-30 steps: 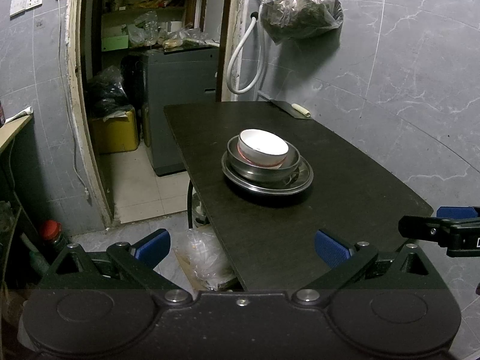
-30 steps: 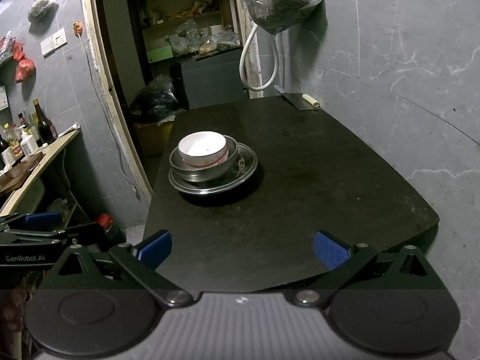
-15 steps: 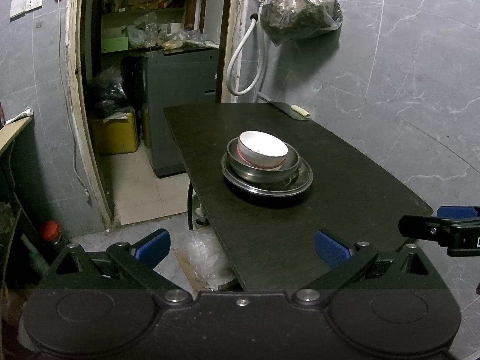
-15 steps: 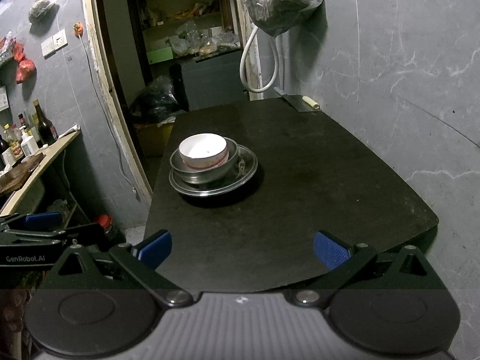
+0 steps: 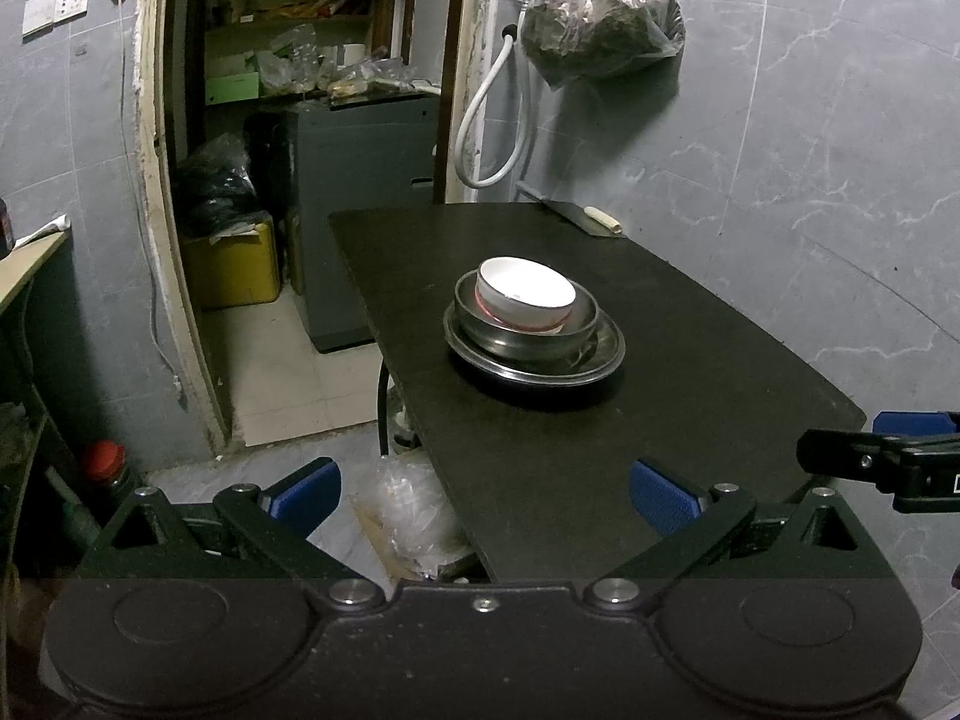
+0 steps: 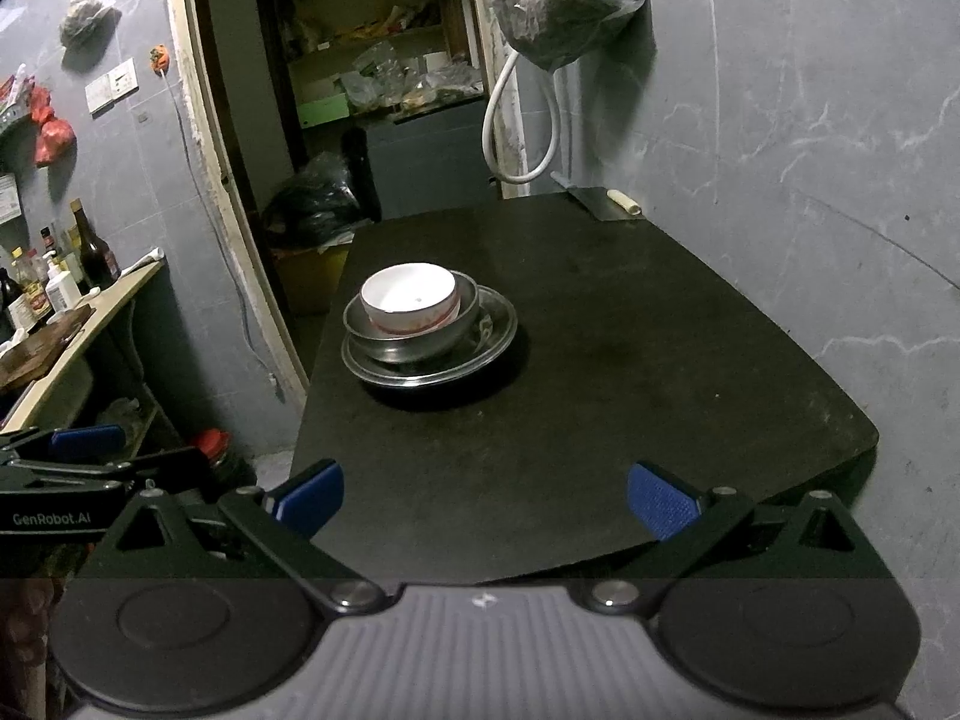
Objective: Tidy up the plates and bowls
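Observation:
On the black table stands one stack: a white bowl with a red band sits inside a steel bowl, which rests on a steel plate. My left gripper hovers open off the table's near left corner, well short of the stack, with nothing between its blue pads. My right gripper is open too, over the table's near edge, also empty. Each gripper shows at the edge of the other's view.
A cleaver lies at the table's far right corner by the tiled wall. A bag and a white hose hang above it. An open doorway with a grey cabinet is at left. A plastic bag lies under the table.
Both views have drawn back slightly, so the stack sits a touch farther off. Both grippers stay open and empty.

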Demonstrator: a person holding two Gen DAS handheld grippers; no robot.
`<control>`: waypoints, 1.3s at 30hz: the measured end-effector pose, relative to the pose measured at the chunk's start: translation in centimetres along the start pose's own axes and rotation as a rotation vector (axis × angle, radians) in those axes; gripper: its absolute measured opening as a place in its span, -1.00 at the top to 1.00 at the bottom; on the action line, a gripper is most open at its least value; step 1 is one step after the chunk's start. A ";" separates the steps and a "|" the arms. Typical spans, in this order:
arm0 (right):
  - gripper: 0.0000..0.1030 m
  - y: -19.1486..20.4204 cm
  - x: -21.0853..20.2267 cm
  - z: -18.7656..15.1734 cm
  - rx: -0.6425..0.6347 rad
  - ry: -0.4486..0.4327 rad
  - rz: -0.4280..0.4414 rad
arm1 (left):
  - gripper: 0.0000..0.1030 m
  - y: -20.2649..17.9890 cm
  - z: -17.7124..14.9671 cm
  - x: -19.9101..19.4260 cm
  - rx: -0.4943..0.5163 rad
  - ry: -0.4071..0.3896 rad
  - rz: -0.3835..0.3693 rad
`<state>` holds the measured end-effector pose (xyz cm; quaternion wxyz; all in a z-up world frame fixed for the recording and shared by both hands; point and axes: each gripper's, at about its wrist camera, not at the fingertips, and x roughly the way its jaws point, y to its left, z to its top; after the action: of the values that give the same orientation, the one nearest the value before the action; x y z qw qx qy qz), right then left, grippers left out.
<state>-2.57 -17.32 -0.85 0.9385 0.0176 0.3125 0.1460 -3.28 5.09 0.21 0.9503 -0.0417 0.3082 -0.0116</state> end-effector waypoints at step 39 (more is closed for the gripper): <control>-1.00 -0.5 0.1 -0.4 0.023 0.003 -0.016 | -0.98 -0.4 0.3 0.6 -0.012 0.029 -0.105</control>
<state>-2.60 -17.80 -1.27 0.9389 0.0254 0.3155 0.1349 -2.63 4.67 0.16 0.9436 -0.0633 0.3193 -0.0601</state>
